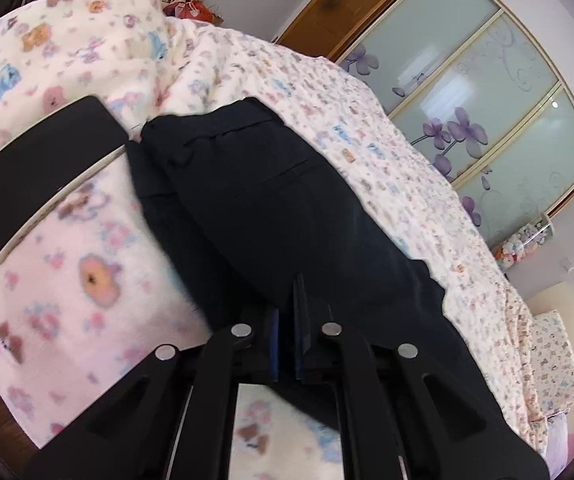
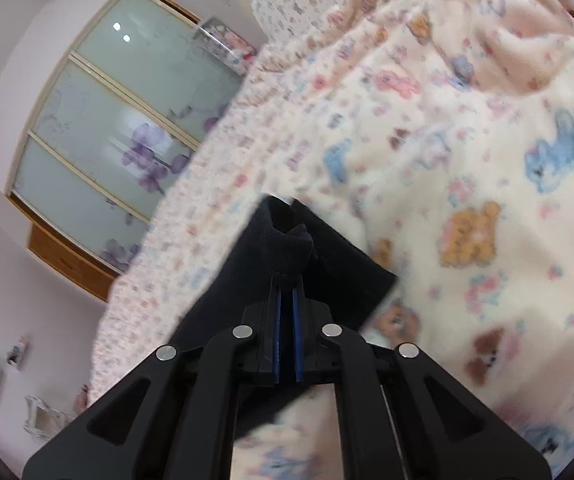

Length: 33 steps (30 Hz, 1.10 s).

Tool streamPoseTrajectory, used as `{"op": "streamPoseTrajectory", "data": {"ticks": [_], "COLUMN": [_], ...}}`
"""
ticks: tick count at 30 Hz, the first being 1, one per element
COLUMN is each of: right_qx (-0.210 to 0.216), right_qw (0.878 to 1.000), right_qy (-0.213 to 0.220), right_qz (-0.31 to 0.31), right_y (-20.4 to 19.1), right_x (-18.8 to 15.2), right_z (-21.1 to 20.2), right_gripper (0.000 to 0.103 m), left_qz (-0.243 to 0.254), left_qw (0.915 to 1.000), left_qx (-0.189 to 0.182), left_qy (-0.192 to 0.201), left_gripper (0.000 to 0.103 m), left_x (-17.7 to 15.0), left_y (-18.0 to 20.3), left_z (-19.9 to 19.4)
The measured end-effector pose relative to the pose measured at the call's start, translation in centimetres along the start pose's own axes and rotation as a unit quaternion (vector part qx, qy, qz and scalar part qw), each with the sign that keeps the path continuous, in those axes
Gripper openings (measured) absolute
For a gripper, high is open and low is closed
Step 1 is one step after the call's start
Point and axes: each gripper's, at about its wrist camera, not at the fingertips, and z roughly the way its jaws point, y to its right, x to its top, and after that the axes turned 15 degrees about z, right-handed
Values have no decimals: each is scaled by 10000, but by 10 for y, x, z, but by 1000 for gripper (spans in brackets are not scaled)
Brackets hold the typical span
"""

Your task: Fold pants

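Dark navy pants (image 1: pixel 267 200) lie lengthwise on the bed, waistband and back pocket at the far end. My left gripper (image 1: pixel 289 292) is at their near end, its fingers pressed together with dark cloth bunched around the tips. In the right wrist view a pant leg (image 2: pixel 343 276) hangs from my right gripper (image 2: pixel 287 280). That gripper is shut on the leg's ribbed cuff (image 2: pixel 287 240), which bulges just past the fingertips. The fingertips of both grippers are partly hidden by fabric.
A fluffy cream blanket (image 1: pixel 67 280) with bear prints covers the near bed, over a small-print sheet (image 1: pixel 407 200). A flat black slab with a pale edge (image 1: pixel 47 160) rests on the blanket at left. Sliding glass wardrobe doors (image 1: pixel 487 100) with purple flowers stand beyond the bed.
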Motion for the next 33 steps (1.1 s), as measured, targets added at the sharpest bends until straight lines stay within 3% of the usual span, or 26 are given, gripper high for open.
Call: {"op": "streamPoseTrajectory", "data": {"ticks": [4,8,11,14,15,16,18,20,23,26,28,30,32,33], "right_qx": [275,-462,-615,-592,-603,-613,-594,-516,-58,194,250,75,-585,-548], "right_qw": [9995,9986,9974,9971,9969,9969,9963,9937,9887,9770,9675,9588,9448,9412], "right_qy": [60,-17,-84,-245,-227,-157,165,435,-2,-570,-792,-1255,-1908,-1920], "right_qz": [167,-256,-352,-403,-442,-475,-605,-898,-1499,-2047,-2390,-2547,-2600,-2724], "right_y": [7,3,3,3,3,3,-1,-12,-43,-72,-87,-89,-72,-69], "right_x": [0,-4,-5,-3,-2,-1,-1,-5,-22,-51,-71,-87,-105,-106], "right_z": [-5,14,15,6,0,-6,-25,-37,-28,-6,9,35,63,64], "right_gripper": [5,5,5,17,22,28,39,42,42,42,42,42,42,42], "left_qz": [-262,247,513,486,520,578,742,1167,1715,2402,2766,3043,3157,3174], "left_qw": [9995,9986,9967,9974,9969,9933,9853,9747,9684,9618,9554,9501,9486,9483], "left_qx": [-47,473,629,486,515,915,1272,1413,1014,257,-2,-93,15,67], "left_qy": [174,-56,59,197,272,410,871,1278,1500,1287,1032,673,228,-18], "left_gripper": [5,6,12,35,56,81,85,87,95,96,97,97,97,97], "left_x": [-8,-15,-19,-20,-20,-22,-24,-27,-30,-38,-48,-60,-73,-80], "left_y": [-8,-1,6,3,4,6,11,31,70,132,169,197,207,207], "left_z": [-5,19,18,4,-2,-13,-34,-53,-59,-40,-21,3,24,35]}}
